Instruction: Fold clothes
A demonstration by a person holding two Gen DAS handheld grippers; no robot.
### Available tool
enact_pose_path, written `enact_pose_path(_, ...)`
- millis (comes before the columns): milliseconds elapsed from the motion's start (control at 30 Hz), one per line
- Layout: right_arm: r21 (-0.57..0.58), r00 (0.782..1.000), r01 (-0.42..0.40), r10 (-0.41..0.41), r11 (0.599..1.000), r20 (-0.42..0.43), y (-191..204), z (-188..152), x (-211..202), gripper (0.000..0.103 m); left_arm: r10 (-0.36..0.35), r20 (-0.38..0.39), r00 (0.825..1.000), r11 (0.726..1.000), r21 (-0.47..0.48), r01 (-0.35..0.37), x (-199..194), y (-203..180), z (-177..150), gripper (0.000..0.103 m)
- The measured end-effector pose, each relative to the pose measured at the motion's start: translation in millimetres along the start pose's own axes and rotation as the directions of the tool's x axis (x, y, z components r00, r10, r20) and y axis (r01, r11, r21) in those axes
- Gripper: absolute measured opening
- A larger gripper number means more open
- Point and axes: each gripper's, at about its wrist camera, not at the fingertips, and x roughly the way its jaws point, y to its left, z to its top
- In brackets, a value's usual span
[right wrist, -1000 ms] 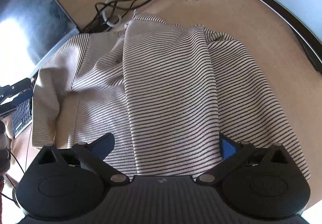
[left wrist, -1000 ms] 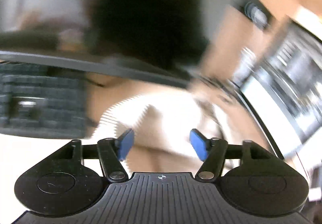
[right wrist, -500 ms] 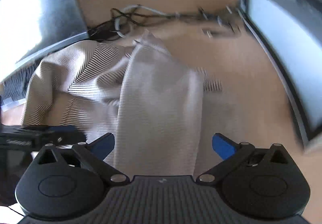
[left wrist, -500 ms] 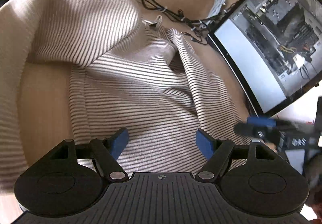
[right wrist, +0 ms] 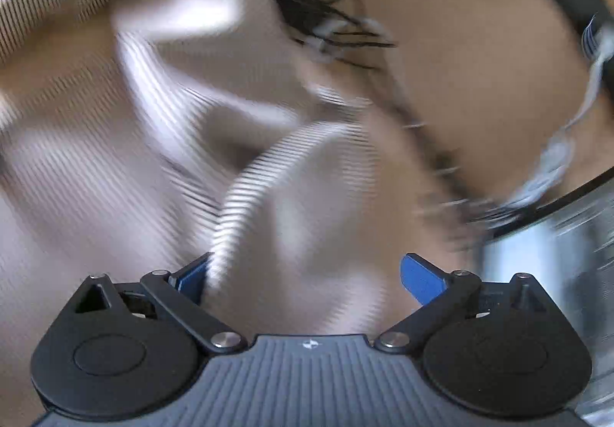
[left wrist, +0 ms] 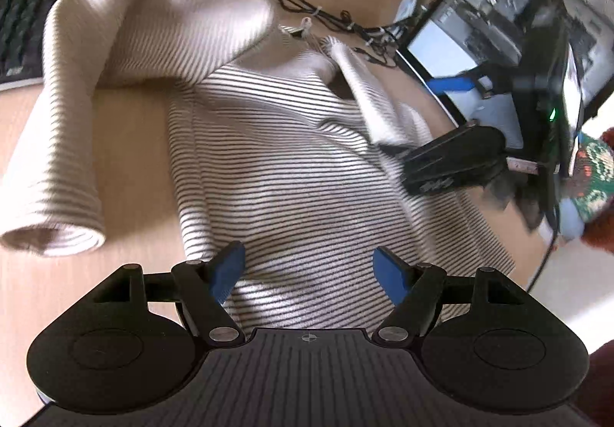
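Note:
A beige sweater with thin dark stripes [left wrist: 291,166] lies spread on the wooden desk [left wrist: 130,173], one sleeve [left wrist: 65,143] curling to the left with its cuff near the front. My left gripper [left wrist: 309,269] hovers open over the sweater's lower body, nothing between its blue pads. In the left wrist view my right gripper [left wrist: 453,120] reaches over the sweater's right side near a raised fold. The right wrist view is blurred: my right gripper [right wrist: 305,273] stands open just over a humped fold of the sweater [right wrist: 291,166].
A monitor [left wrist: 510,16] stands at the back right, and tangled black and white cables [left wrist: 345,24] lie behind the sweater. A keyboard [left wrist: 19,28] sits at the far left. A patterned sleeve [left wrist: 595,173] shows at the right edge.
The left gripper swung down from facing the room to over the sweater and moved closer. The right gripper swept right and forward across the sweater, now blurred, close to a raised fold.

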Motion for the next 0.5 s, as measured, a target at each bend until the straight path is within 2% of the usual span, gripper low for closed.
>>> enact_pose_path(100, -0.022, 0.996, 0.079, -0.078, 0.997, 0.042, -18, 6, -5, 0.1, 0.0, -0.008, 1.0, 1.0, -0.021, 0.0, 3, -1, 4, 0.08)
enact_pose_path(167, -0.036, 0.989, 0.133, -0.13, 0.991, 0.07, -29, 10, -8, 0.1, -0.001, -0.013, 1.0, 0.999, -0.035, 0.0, 5, -1, 6, 0.085)
enact_pose_path(333, -0.061, 0.956, 0.265, -0.254, 0.962, 0.144, -59, 20, -16, 0.1, -0.006, -0.018, 1.0, 0.996, -0.093, 0.004, 8, 1, 19, 0.086)
enact_pose_path(367, -0.058, 0.955, 0.266, -0.255, 0.962, 0.151, -62, 21, -17, 0.1, -0.012, -0.004, 1.0, 0.994, -0.105, 0.012, 8, 1, 23, 0.087)
enact_pose_path(500, 0.008, 0.989, 0.086, -0.086, 0.996, 0.122, -63, 15, -17, 0.1, -0.004, 0.034, 0.999, 0.995, -0.103, 0.008, 20, -1, 40, 0.087)
